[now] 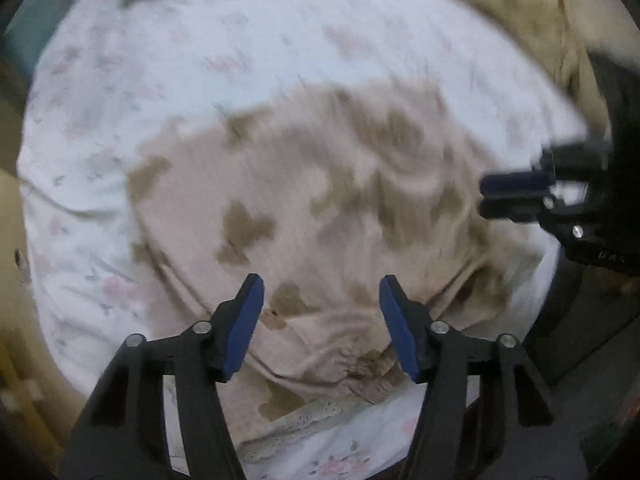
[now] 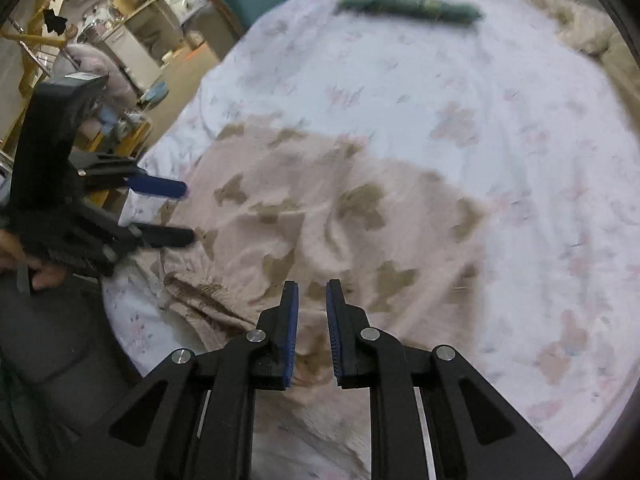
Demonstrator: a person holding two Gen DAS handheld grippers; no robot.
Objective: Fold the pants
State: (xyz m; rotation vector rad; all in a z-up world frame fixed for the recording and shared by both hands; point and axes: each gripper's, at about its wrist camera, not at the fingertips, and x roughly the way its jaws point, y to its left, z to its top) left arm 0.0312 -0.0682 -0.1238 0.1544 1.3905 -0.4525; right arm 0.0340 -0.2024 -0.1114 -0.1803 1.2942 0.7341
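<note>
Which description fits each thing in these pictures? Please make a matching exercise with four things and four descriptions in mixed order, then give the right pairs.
Things:
1. pants
2. bed sheet
3. green bundle
4. left gripper

Descriptions:
A. white with faint pink flowers
B. dark, long, lying at the far end of the bed
C. pale pink with brown patches, crumpled
D. fingers wide apart, holding nothing

Right pairs: 1-C, 2-A, 3-B, 4-D
</note>
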